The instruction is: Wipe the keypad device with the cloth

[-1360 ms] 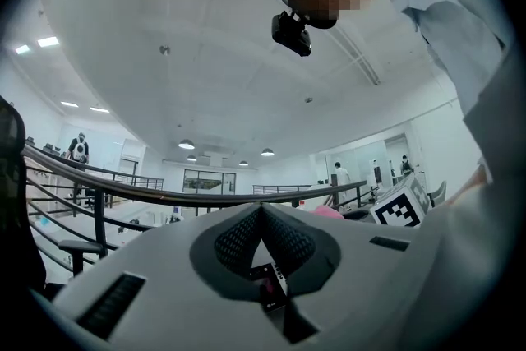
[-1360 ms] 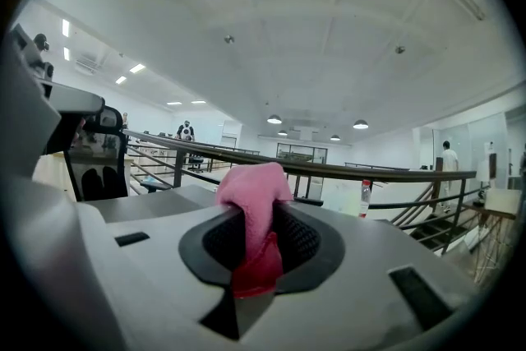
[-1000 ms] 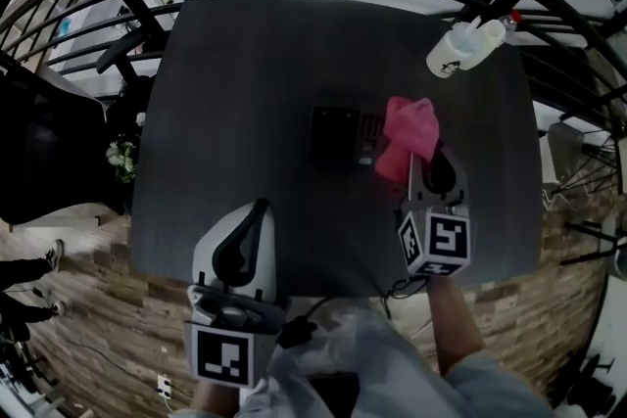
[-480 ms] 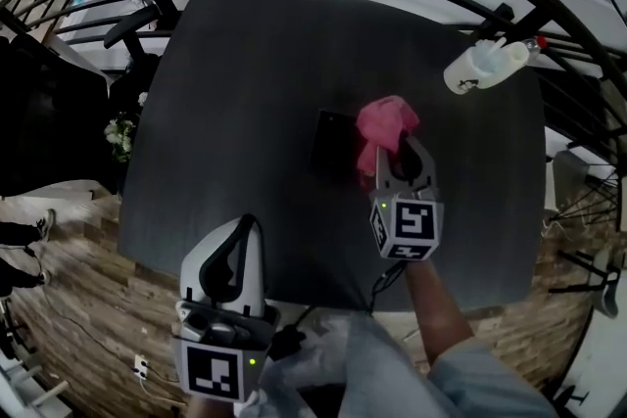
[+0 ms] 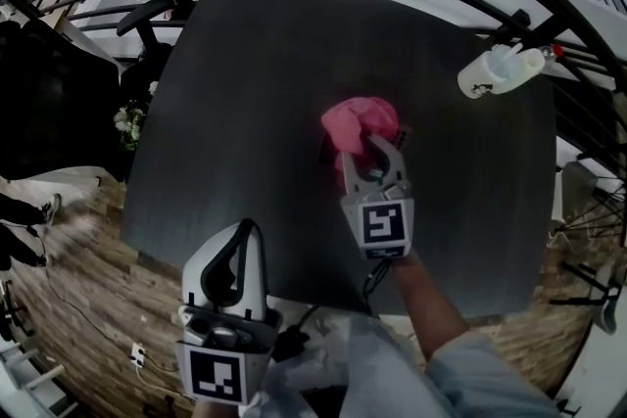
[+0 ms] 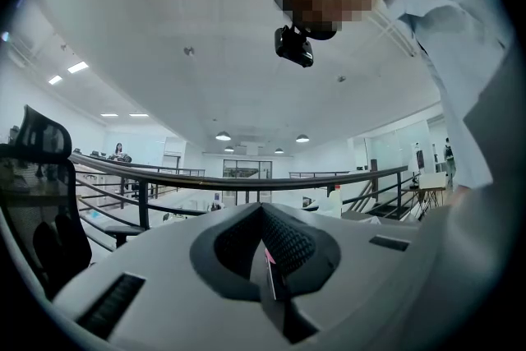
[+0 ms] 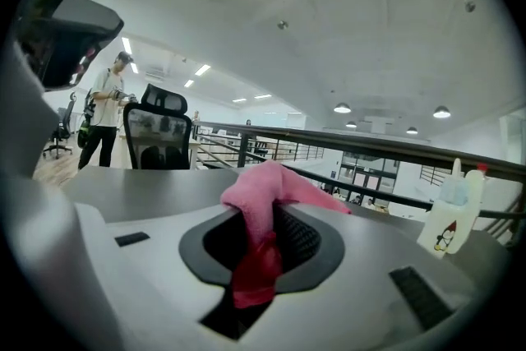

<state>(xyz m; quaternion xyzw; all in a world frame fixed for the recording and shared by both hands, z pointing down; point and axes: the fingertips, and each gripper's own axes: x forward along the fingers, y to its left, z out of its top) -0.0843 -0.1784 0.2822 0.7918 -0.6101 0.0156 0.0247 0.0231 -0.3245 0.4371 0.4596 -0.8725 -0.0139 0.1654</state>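
Cloth (image 5: pixel 358 122) is pink, bunched up, and pinched tight in the fingers of the right gripper (image 5: pixel 372 152). You can see the cloth squeezed between them in the right gripper view (image 7: pixel 261 201). It's sitting on the dark desk (image 5: pixel 245 93) about mid-surface. The keypad device seems to be buried under the cloth, so I can't really make it out. The left gripper (image 5: pixel 251 230) hangs over the near desk edge, well apart, fingers pressed together on nothing. A white bottle (image 5: pixel 500 70) lies at the far right corner.

Cloth (image 5: pixel 359 122) pink soft fleecy fabric; table (image 5: pixel 245 83) dark matt; bottle (image 5: pixel 495 73) translucent plastic; floor (image 5: pixel 78 279) wood planks
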